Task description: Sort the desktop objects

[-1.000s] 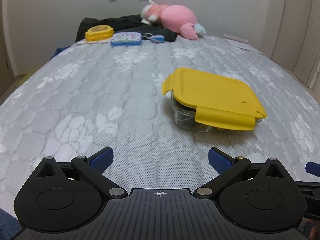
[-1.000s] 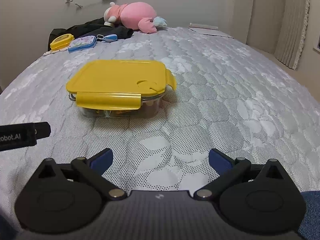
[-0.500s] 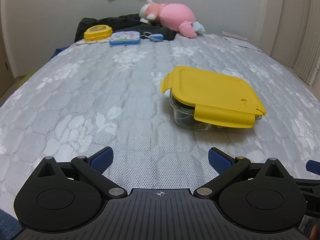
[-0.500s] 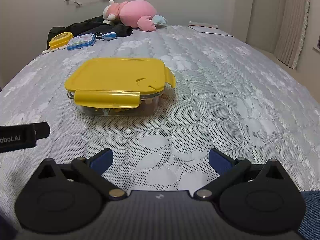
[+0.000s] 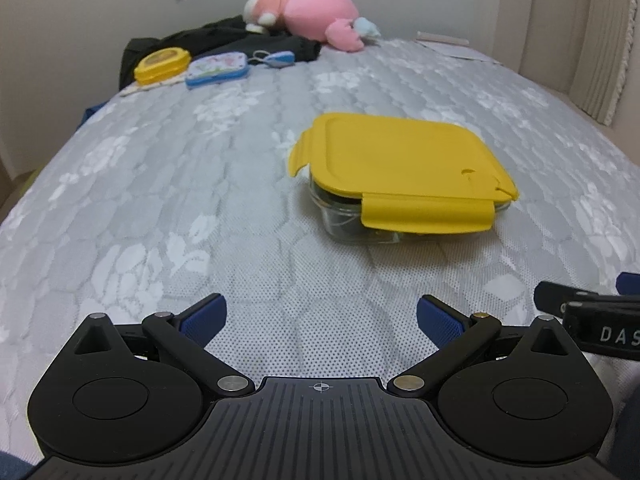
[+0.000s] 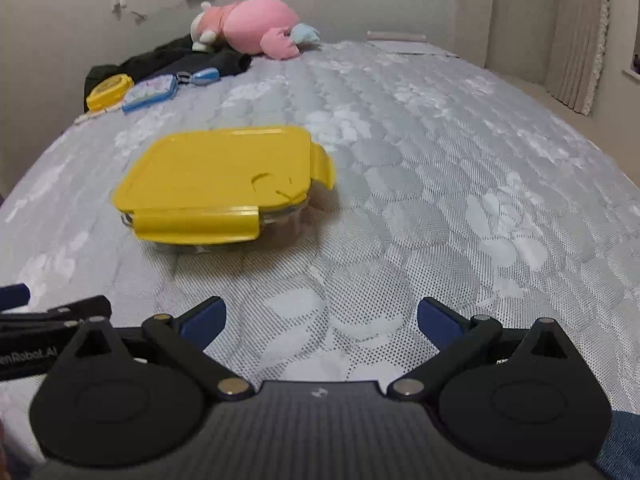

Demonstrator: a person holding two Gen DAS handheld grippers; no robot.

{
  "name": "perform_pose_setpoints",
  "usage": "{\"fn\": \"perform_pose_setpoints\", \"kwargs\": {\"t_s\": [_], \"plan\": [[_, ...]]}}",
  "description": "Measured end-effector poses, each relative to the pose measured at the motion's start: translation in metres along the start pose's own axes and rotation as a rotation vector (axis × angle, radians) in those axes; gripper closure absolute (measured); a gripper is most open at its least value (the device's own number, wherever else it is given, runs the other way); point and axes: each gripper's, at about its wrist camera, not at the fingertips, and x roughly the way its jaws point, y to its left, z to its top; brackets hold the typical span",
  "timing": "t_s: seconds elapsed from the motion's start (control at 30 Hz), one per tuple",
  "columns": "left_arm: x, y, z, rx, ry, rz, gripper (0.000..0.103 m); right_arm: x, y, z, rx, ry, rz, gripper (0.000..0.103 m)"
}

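A glass box with a yellow lid (image 5: 400,168) lies closed on the grey quilted bed (image 5: 200,184); it also shows in the right wrist view (image 6: 224,184). My left gripper (image 5: 322,314) is open and empty, short of the box and to its left. My right gripper (image 6: 322,314) is open and empty, short of the box and to its right. Each gripper shows at the edge of the other's view: the right one (image 5: 592,320) and the left one (image 6: 48,320).
At the far end lie a small yellow box (image 5: 162,65), a blue case (image 5: 218,69), a blue clip (image 5: 276,58), black clothing (image 5: 224,40) and a pink plush toy (image 5: 316,14). Papers (image 5: 452,46) lie far right. Curtains (image 6: 576,32) hang at right.
Both grippers have shifted and tilted a little; the box sits slightly differently in both views. Each gripper now shows more in the other's view. Jaws stay open.
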Motion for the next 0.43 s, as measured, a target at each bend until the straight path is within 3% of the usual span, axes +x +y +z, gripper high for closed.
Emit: {"fn": "perform_pose_setpoints", "kwargs": {"t_s": [0.2,0.43], "plan": [[0.008,0.004,-0.001,-0.043,0.049,-0.031,0.0,0.004,0.0,-0.005,-0.01,0.013,-0.002,0.0],[0.008,0.009,0.004,-0.033,0.073,0.044,0.0,0.006,-0.012,0.005,0.042,0.053,0.033,0.0]]}}
